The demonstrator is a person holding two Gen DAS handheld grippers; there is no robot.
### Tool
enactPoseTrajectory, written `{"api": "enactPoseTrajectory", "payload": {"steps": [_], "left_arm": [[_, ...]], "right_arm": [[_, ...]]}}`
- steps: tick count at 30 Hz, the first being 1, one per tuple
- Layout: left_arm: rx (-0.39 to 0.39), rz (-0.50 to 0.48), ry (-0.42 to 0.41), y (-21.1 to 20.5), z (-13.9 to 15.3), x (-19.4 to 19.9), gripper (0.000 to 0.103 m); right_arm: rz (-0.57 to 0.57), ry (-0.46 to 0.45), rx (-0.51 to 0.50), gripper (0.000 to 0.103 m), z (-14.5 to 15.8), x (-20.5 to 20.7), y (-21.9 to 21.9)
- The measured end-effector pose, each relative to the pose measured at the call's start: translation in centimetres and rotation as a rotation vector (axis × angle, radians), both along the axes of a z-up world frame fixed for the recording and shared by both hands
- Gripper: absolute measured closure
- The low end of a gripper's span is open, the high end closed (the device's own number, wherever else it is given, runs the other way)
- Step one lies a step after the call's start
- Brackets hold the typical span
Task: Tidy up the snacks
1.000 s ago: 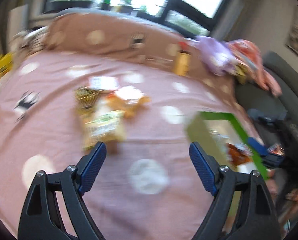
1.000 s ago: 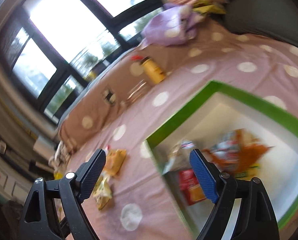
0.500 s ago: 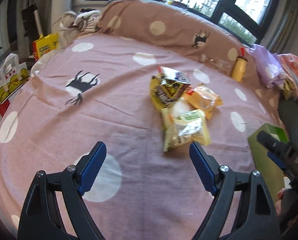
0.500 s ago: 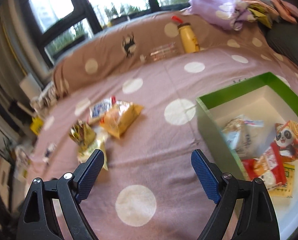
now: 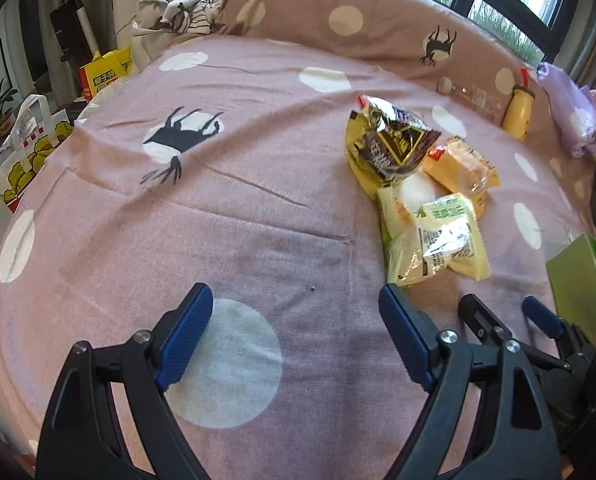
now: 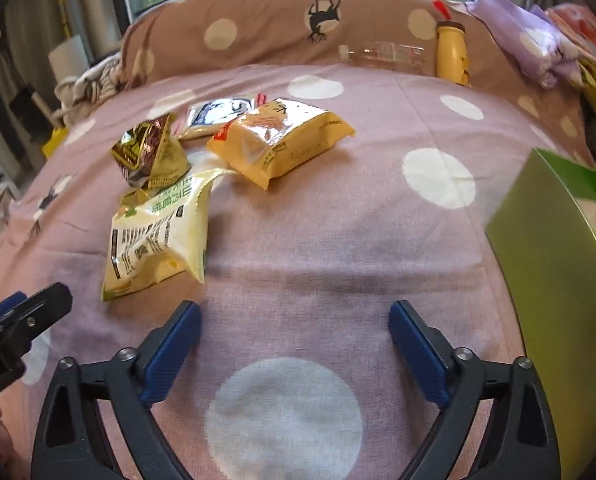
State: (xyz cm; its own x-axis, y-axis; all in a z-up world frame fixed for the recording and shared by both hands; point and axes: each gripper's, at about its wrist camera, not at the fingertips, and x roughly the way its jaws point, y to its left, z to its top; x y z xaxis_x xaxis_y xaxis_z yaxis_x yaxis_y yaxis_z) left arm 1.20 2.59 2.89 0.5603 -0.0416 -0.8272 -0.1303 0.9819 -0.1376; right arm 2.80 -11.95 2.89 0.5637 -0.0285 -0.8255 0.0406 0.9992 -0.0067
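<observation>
Left wrist view: the left gripper (image 5: 296, 322) is held low over the pink polka-dot bedsheet (image 5: 238, 216), its blue-padded jaws spread wide with nothing between them. A cluster of snack packets is seen ahead and to the right: a pale green-and-white foil packet (image 5: 437, 240) lies nearest, its long axis running away from the camera, just beyond the right finger; a crumpled gold-and-brown foil packet (image 5: 389, 144) is stood up behind it, and an orange plastic packet (image 5: 463, 168) lies flat beside that one. Bare sheet is left open to the left of the cluster. The right gripper (image 5: 505, 316) is seen at lower right, beside a corner of the green cardboard box (image 5: 577, 280). Right wrist view: the right gripper (image 6: 294, 320) is likewise held apart and empty over bare sheet. The pale packet (image 6: 158, 236) lies ahead-left, its near end pointing toward the camera; the orange packet (image 6: 282, 140) is angled across farther back. The box wall (image 6: 553, 260) bounds the right side, well apart from the packets.
</observation>
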Motion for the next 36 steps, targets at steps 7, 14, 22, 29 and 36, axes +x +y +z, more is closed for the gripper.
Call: {"api": "enactPoseTrajectory", "payload": {"steps": [7, 14, 22, 29, 36], "left_arm": [[0.002, 0.0, 0.012, 0.0, -0.4, -0.3, 0.018], [-0.035, 0.04, 0.008, 1.2, -0.2, -0.8, 0.018], [-0.066, 0.087, 0.001, 1.7, -0.1, -0.8, 0.018], [-0.039, 0.092, -0.006, 1.4, -0.1, -0.8, 0.018], [-0.005, 0.079, -0.006, 1.2, -0.2, -1.3, 0.018]], "right_arm": [[0.006, 0.012, -0.004, 0.0, -0.1, 0.0, -0.1], [0.008, 0.012, -0.023, 0.0, -0.3, 0.2, 0.3], [0.008, 0.012, -0.019, 0.0, -0.3, 0.2, 0.4], [0.008, 0.012, -0.017, 0.0, -0.3, 0.2, 0.4], [0.008, 0.013, -0.018, 0.0, -0.3, 0.2, 0.4]]}}
